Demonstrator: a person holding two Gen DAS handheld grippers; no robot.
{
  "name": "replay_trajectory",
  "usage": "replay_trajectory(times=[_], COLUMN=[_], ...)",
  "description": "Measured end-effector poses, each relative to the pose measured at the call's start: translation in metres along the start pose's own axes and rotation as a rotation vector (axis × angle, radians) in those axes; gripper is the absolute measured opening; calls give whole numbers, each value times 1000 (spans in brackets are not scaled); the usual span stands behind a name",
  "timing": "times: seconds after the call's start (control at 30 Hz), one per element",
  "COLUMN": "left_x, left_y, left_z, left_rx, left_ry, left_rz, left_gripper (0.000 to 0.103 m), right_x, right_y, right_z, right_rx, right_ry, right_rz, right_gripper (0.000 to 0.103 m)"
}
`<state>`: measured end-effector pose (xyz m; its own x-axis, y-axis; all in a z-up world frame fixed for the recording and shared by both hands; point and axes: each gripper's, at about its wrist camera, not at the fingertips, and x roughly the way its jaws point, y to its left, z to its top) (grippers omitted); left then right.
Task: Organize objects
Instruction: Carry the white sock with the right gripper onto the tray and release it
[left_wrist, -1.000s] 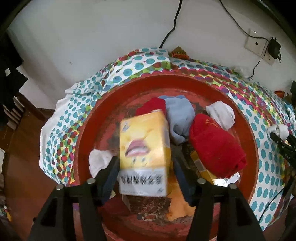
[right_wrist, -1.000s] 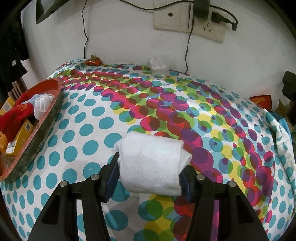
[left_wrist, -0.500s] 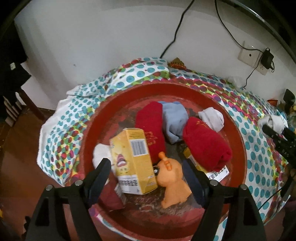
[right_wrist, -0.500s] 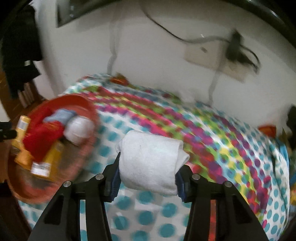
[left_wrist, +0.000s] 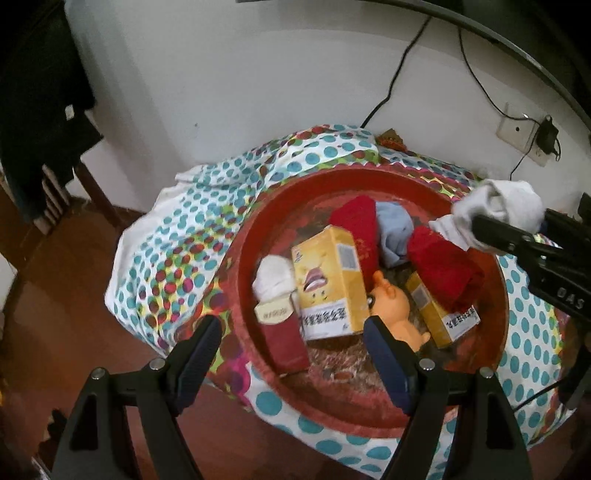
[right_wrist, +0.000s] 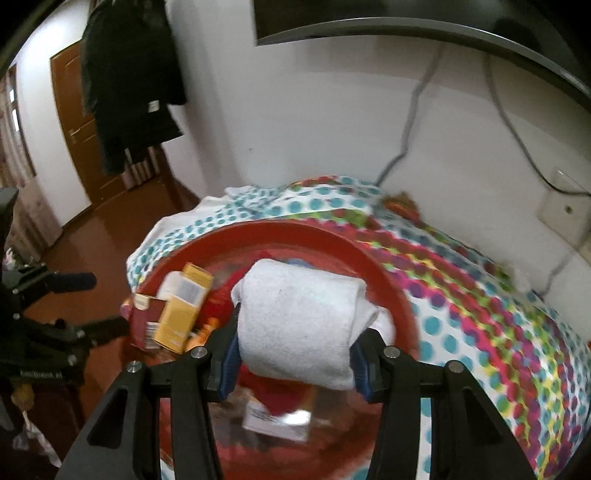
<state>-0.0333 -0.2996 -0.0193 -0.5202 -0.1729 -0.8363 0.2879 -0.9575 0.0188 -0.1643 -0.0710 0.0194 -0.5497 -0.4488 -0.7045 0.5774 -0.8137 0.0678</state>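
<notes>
- Right gripper (right_wrist: 293, 341) is clamped on a rolled white towel (right_wrist: 301, 325), pads pressing both ends; roll's long axis runs across the jaws, side to side in the right wrist view.
- Towel is airborne over the red tray (left_wrist: 369, 177), above the tray's far-right rim as the left wrist view has it; the right wrist view is motion-blurred.
- Left gripper (left_wrist: 291, 352) has jaws wide with nothing between them; they have just been opening. It hangs over the tray's near edge, just off the yellow box (left_wrist: 328, 284) that leans inside the tray.
- Tray holds: yellow box, dark red packet (left_wrist: 282, 332), orange toy (left_wrist: 393, 314), second yellow box (left_wrist: 441, 314), two red cloths, a blue one, a white roll (left_wrist: 275, 277).
- Key relation: free floor in the tray lies below and ahead of the towel, mostly on the near side; middle is crowded.
- My read: right hand is the carrier, so the drop is its move. Lower with the roll's axis as is, release past the rim.
- Risk: roll could land on the red cloth (left_wrist: 445, 273) and tumble toward the rim.
</notes>
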Motion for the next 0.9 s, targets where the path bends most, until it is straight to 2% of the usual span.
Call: replay_trajectory(times=[0.23,0.4,0.6,0.77,0.9], left_x=[-4,-9,-15,-21,-22], left_y=[22,32,37,35,37], left_z=[-9,-16,-23,-25,-24], left_rx=[-55,-86,-92,-78,-101], left_ry=[8,9,11,9,17], left_rz=[17,-7,52,68,41], left_gripper=[81,81,81,81,81], right_x=[12,27,48,65,62], right_y=[26,32,42,48,51], right_z=[6,8,3,6,7], right_rx=[-63,-69,-73,-62,-68], right_ry=[50,101,161,191,197], right_rz=[7,-3,-40,-61,-79], right_gripper=[48,48,50,50,55])
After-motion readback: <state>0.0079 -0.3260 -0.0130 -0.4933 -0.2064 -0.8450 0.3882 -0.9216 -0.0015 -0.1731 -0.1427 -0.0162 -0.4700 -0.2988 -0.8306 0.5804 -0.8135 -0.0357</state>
